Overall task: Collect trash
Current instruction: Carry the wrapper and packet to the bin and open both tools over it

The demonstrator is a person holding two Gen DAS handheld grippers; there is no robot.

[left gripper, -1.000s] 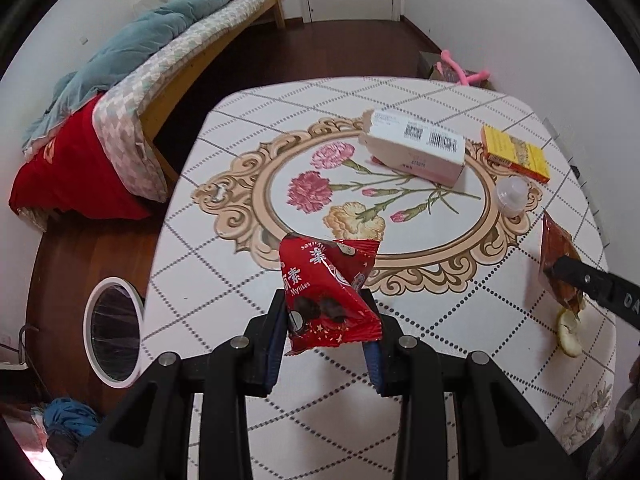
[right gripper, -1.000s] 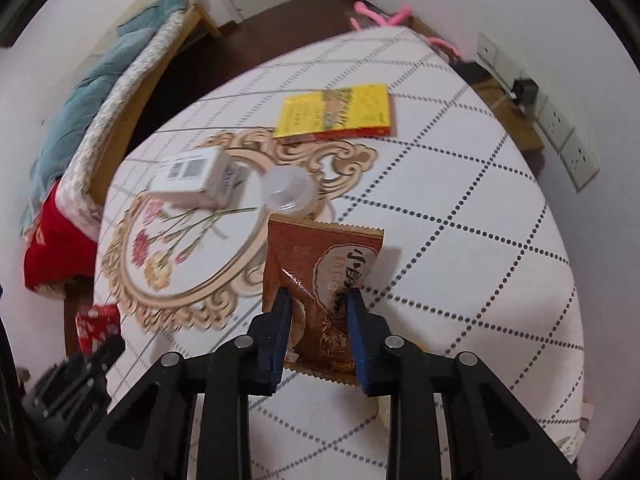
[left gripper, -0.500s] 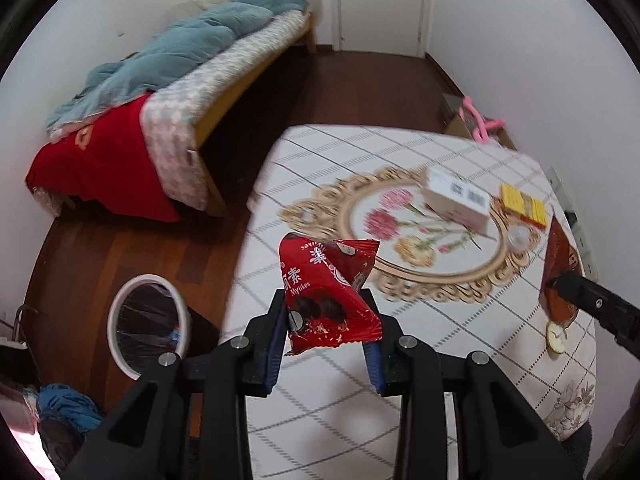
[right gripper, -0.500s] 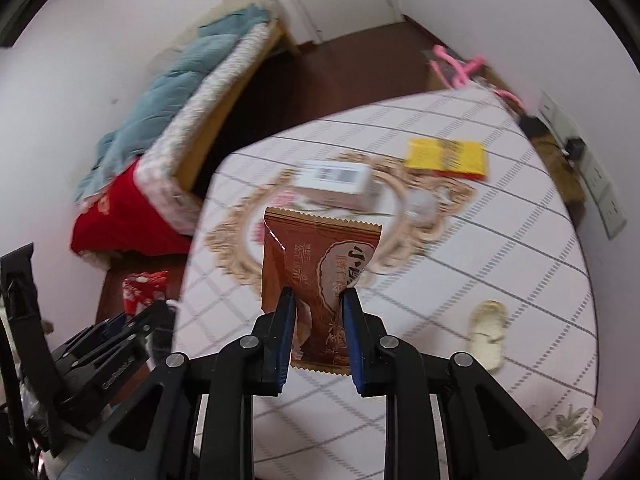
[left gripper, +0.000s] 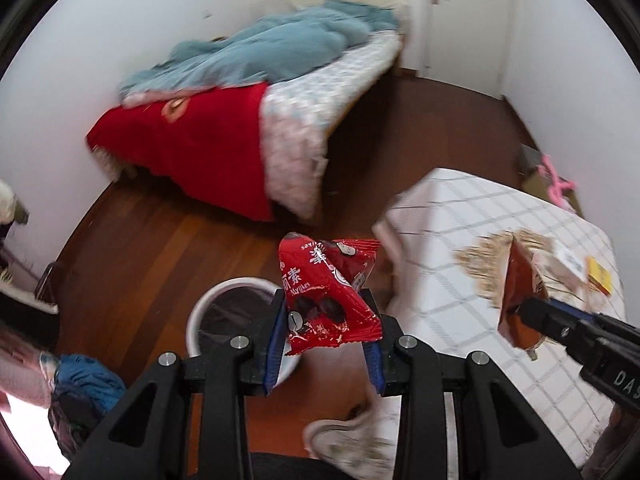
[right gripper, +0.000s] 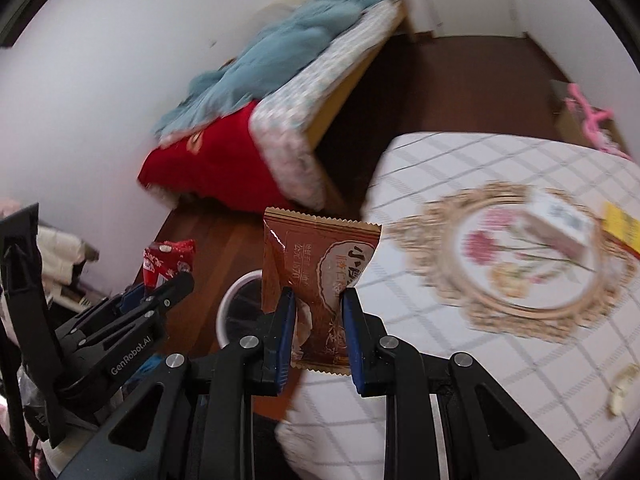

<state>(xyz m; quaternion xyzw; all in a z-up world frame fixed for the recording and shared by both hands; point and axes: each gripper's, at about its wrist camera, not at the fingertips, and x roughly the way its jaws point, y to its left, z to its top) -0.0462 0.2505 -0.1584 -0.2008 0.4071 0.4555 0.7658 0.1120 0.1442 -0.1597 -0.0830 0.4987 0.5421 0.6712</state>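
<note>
The red wrapper stands between the pads of the left gripper, which is clamped on its lower half; its long axis runs from 6 toward 12 o'clock, crimped top edge uppermost. At 8 o'clock of it, on the wood floor, is the white bin, its rim partly behind the wrapper. The brown wrapper is upright too, serrated top at 12 o'clock, pinched low down by the right gripper, jaws closed tight on it. The table spreads toward 3 o'clock, the bed toward 11 o'clock.
</note>
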